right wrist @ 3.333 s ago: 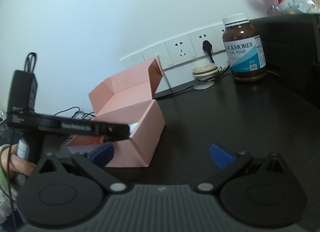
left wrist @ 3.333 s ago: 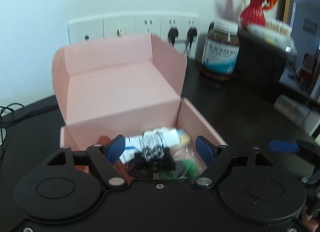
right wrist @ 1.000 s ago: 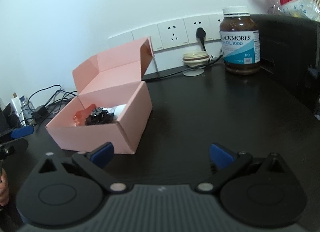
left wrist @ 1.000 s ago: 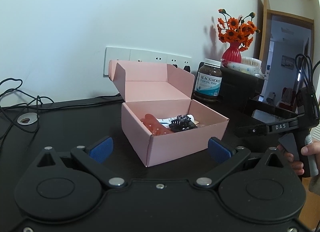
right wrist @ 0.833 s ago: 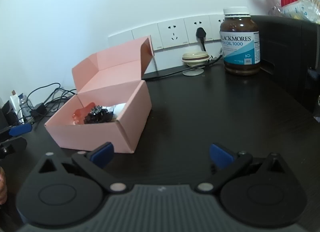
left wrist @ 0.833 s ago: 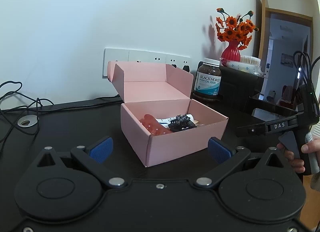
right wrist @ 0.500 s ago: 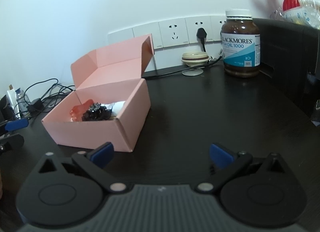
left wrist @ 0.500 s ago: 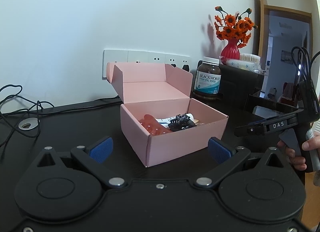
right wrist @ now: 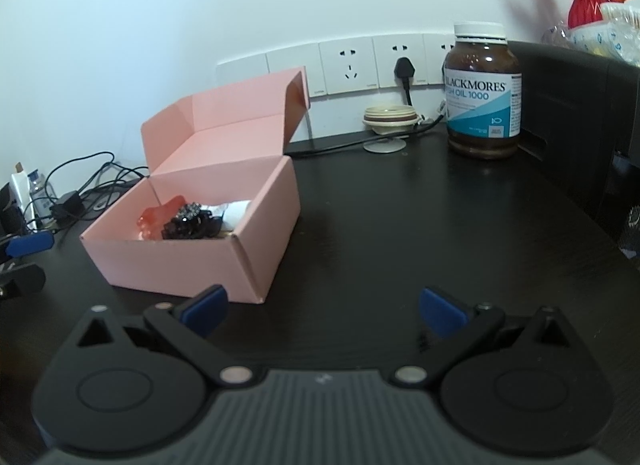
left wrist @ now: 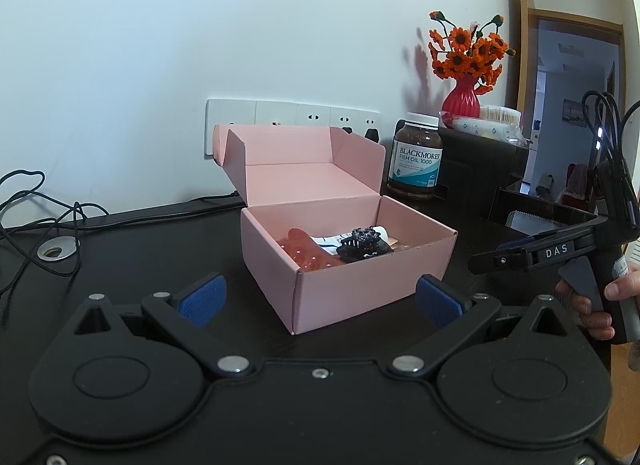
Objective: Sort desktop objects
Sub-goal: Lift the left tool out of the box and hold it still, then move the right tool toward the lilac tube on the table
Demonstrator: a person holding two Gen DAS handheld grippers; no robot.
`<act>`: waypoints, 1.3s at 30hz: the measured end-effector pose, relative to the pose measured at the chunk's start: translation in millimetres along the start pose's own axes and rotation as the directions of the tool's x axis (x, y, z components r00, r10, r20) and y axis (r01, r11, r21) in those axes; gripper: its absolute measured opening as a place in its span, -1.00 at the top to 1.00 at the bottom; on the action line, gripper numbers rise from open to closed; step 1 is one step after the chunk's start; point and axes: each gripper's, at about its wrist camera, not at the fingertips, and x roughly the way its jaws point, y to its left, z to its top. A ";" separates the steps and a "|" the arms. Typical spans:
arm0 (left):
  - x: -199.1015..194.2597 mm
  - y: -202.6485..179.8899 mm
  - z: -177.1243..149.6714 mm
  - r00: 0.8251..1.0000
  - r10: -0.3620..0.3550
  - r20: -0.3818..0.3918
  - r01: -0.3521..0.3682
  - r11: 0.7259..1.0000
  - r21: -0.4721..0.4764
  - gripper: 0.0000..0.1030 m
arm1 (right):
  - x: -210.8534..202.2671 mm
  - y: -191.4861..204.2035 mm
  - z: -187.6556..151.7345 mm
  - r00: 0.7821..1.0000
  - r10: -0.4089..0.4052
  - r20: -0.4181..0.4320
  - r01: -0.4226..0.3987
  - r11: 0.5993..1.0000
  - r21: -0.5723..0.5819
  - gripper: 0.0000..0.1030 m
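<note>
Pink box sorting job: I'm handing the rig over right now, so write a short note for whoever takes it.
Left gripper: jaws open, empty, facing the pink box.
Right gripper: jaws open, empty, right of the box.
Done: black hair clip, a red item and a white tube lie inside the box.
Left: lid stands open. The fish oil bottle stands on the desk; whether it belongs in the box is unclear.
</note>
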 end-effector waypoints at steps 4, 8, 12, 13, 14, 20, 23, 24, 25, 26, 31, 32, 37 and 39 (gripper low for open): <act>0.6 -0.5 0.1 1.000 0.000 -0.001 0.000 1.000 0.002 -0.99 | 0.3 -0.3 0.2 1.000 -0.004 -0.002 0.004 1.000 0.004 -0.99; 0.3 -1.3 0.2 1.000 0.000 0.000 0.000 1.000 0.006 -0.99 | 0.7 0.1 0.5 1.000 -0.011 -0.004 0.011 1.000 0.001 -0.99; 0.3 -1.6 0.4 1.000 0.000 0.000 0.000 1.000 0.008 -0.99 | 1.2 2.2 1.0 1.000 -0.019 -0.005 0.019 1.000 -0.012 -0.99; 0.3 -1.6 0.4 1.000 0.001 0.000 -0.001 1.000 0.008 -0.99 | 0.9 2.9 1.1 1.000 -0.023 -0.003 0.022 1.000 -0.017 -0.99; 0.3 -1.6 0.5 1.000 0.001 0.000 -0.001 1.000 0.007 -0.99 | 0.4 4.1 1.0 1.000 -0.028 -0.001 0.028 0.999 -0.023 -0.99; 0.2 -1.7 0.5 1.000 0.003 0.004 -0.003 1.000 0.006 -0.99 | -4.9 11.3 -1.8 0.998 -0.070 0.001 0.070 0.995 -0.075 -0.99; 0.0 -1.8 0.3 1.000 0.003 0.004 -0.003 1.000 0.008 -0.99 | -8.6 15.1 -5.1 0.997 -0.074 -0.007 0.073 0.992 -0.101 -0.99; -0.1 -2.1 0.3 1.000 0.003 0.005 -0.003 1.000 0.010 -0.99 | -9.9 16.3 -6.3 0.997 -0.074 -0.009 0.073 0.992 -0.108 -0.99; -0.1 -2.2 0.3 1.000 0.003 0.005 -0.003 1.000 0.011 -0.99 | -11.3 17.4 -7.4 0.997 -0.074 -0.011 0.072 0.991 -0.114 -0.99; -0.2 -2.3 0.3 1.000 0.003 0.006 -0.003 1.000 0.011 -0.99 | -12.8 18.5 -8.6 0.997 -0.073 -0.013 0.071 0.990 -0.119 -0.99; -0.4 -1.2 0.3 1.000 0.004 0.007 -0.004 1.000 0.003 -0.99 | -18.1 22.7 -13.2 0.998 -0.060 -0.031 0.056 0.989 -0.134 -0.99; -0.6 -1.3 0.3 1.000 0.005 0.008 -0.005 1.000 0.002 -0.99 | -19.3 23.5 -14.0 0.998 -0.059 -0.033 0.054 0.989 -0.137 -0.99; -1.0 -2.3 0.0 1.000 0.006 0.009 -0.006 1.000 0.008 -0.99 | -25.2 26.2 -16.7 0.998 -0.056 -0.029 0.051 0.989 -0.141 -0.99; -0.8 -2.5 0.1 1.000 0.006 0.008 -0.006 1.000 0.009 -0.99 | -26.1 26.8 -17.6 0.998 -0.053 -0.030 0.048 0.989 -0.139 -0.99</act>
